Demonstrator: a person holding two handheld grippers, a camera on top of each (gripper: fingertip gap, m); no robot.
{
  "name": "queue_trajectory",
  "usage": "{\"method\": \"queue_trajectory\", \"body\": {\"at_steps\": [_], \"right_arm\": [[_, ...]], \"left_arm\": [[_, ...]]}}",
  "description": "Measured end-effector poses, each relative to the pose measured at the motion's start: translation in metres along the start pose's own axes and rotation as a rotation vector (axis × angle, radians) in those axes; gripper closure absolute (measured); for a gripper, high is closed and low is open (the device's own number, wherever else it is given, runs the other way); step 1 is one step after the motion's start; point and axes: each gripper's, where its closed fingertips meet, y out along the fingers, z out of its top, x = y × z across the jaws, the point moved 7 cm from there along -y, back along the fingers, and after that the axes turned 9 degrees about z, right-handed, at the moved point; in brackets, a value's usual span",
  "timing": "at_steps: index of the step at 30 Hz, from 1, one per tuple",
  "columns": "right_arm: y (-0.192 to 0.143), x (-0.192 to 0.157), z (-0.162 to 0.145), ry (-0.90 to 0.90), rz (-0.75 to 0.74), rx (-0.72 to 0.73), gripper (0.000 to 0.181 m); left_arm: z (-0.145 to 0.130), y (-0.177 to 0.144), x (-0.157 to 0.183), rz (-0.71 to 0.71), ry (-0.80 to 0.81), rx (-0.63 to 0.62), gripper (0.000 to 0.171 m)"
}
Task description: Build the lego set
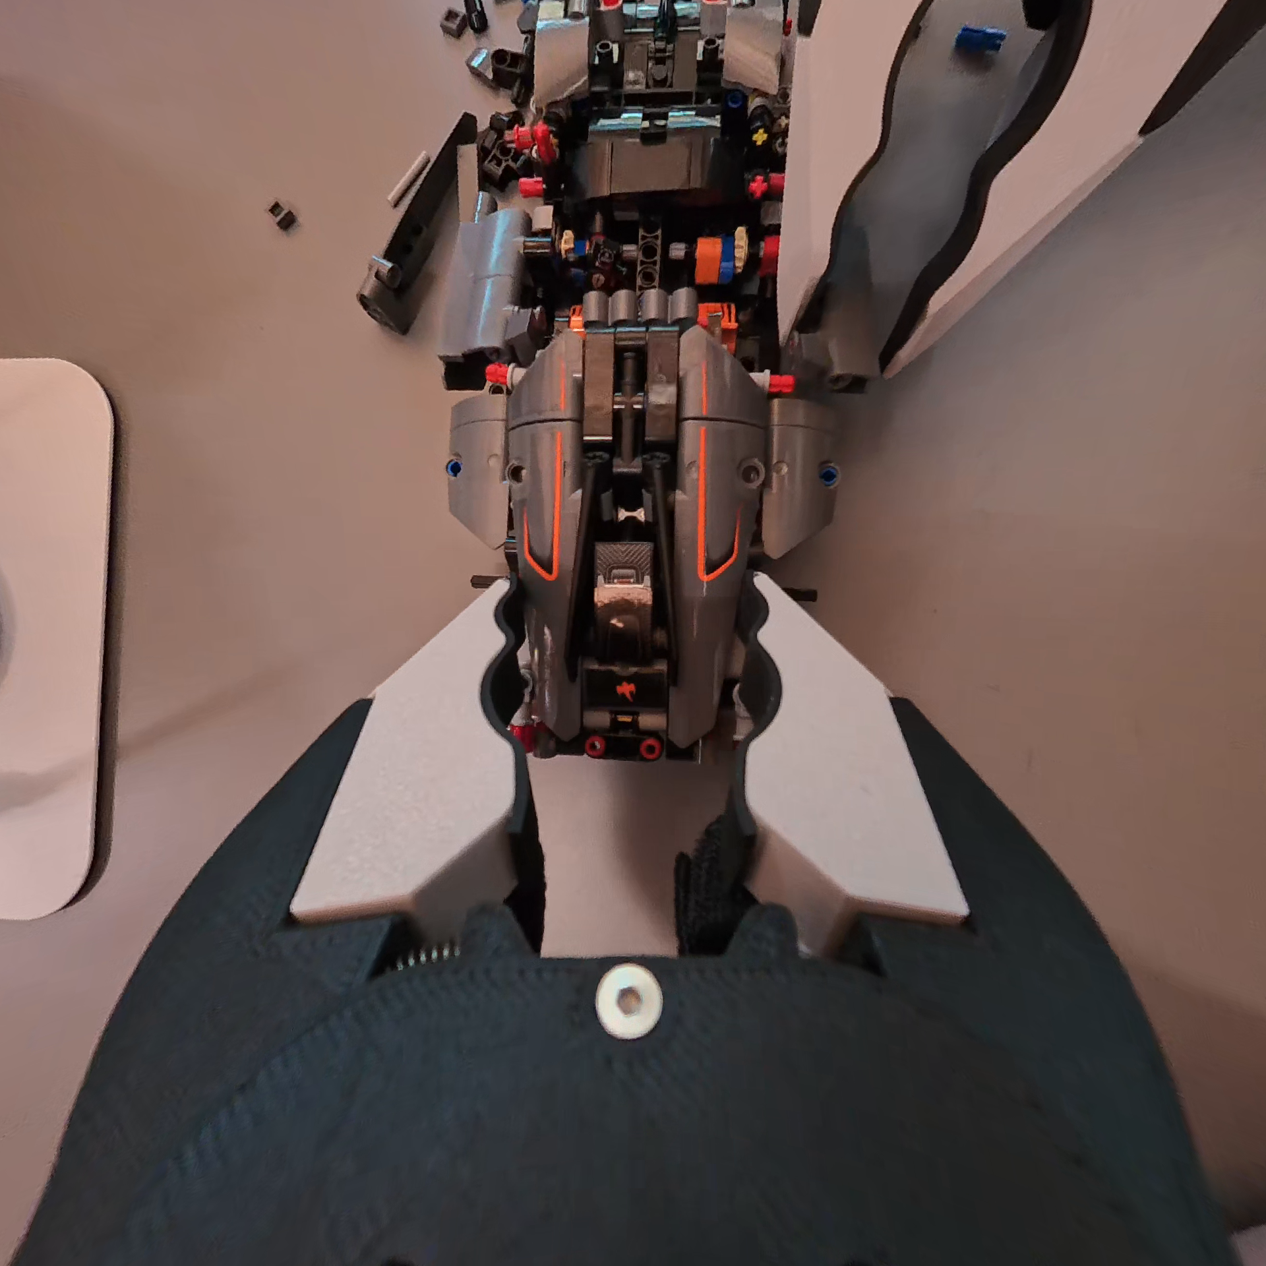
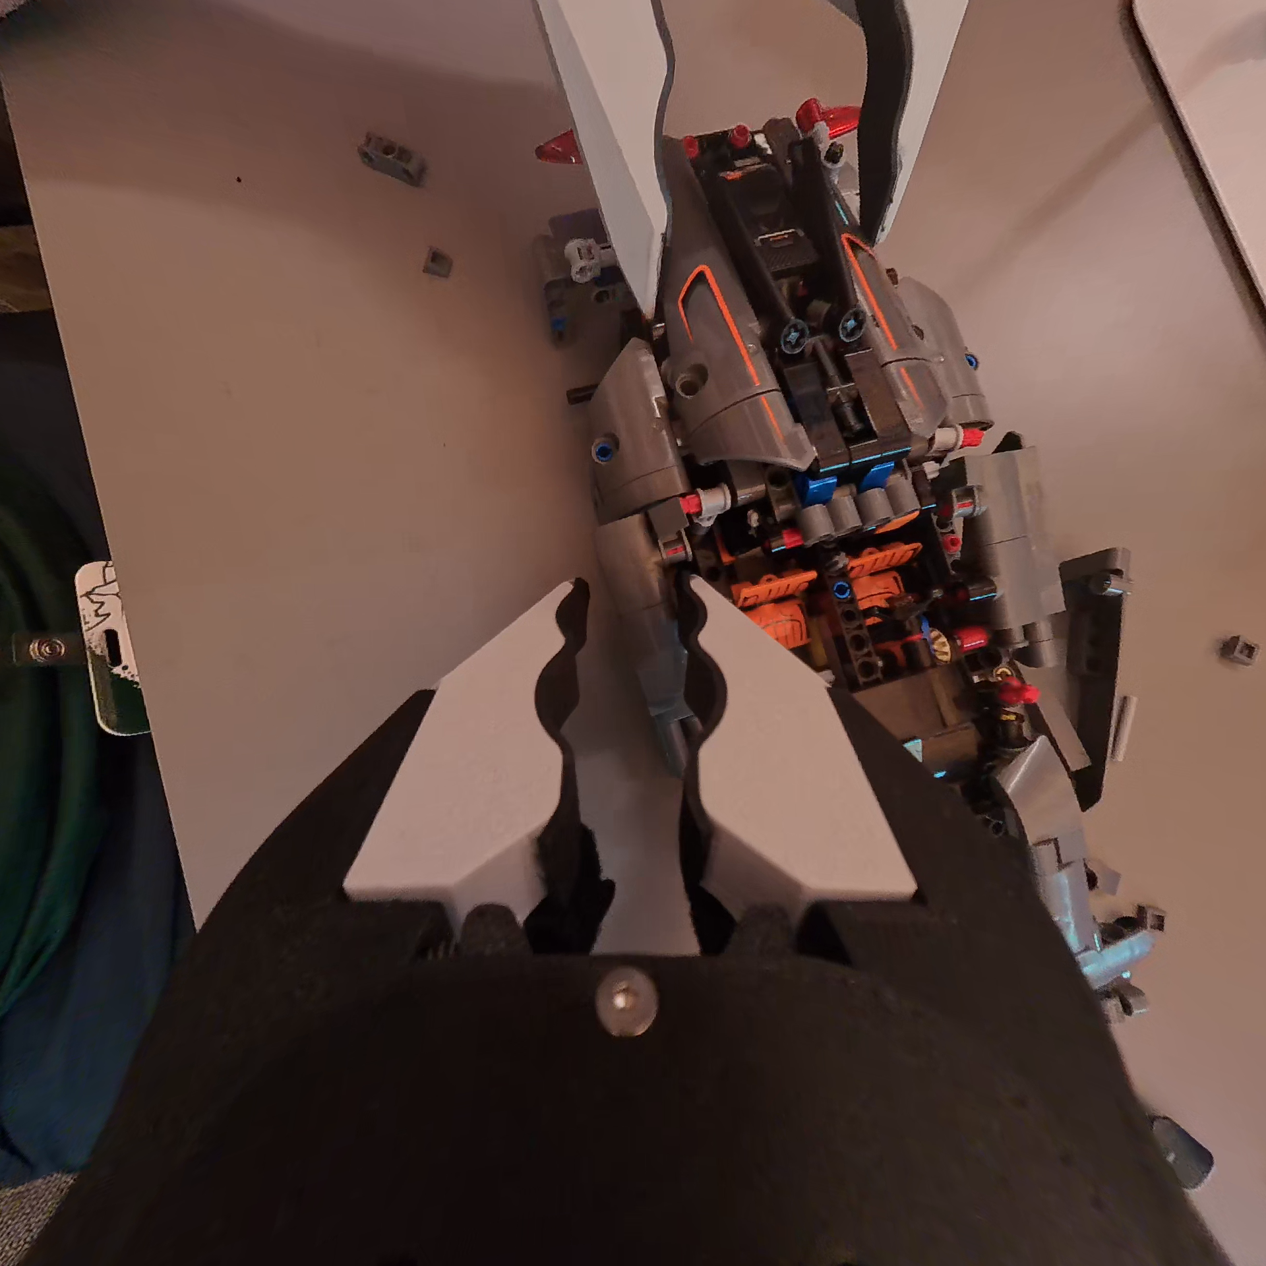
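Observation:
A long grey and black lego car model with orange lines lies on the pale table, partly built, its inner parts open in the middle. My left gripper is shut on the model's near end, one pad on each side. It shows at the top of the right wrist view, around the far end of the model. My right gripper is shut on a grey curved panel at the model's side. The right gripper also shows in the left wrist view, holding that panel.
Loose parts lie beside the model: a long dark beam, a small dark piece, a blue piece, small grey pieces. A white rounded board lies left. The table edge runs near a hanging card. My right fingertips sit around 9 cm from my left ones. The blue piece is closer to my right gripper, around 15 cm from its tips; the left tips are 20 cm off.

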Motion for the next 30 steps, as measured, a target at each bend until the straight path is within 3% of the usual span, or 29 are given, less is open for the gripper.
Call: {"method": "queue_trajectory", "body": {"at_steps": [26,30], "right_arm": [[0.002,-0.002,0.0,0.001,-0.005,0.01,0.158],[0.002,-0.001,0.0,0.004,-0.009,0.016,0.157]], "left_arm": [[0.003,-0.007,0.0,-0.013,0.011,-0.008,0.114],[0.008,-0.012,-0.001,-0.011,0.03,0.009,0.13]]}}
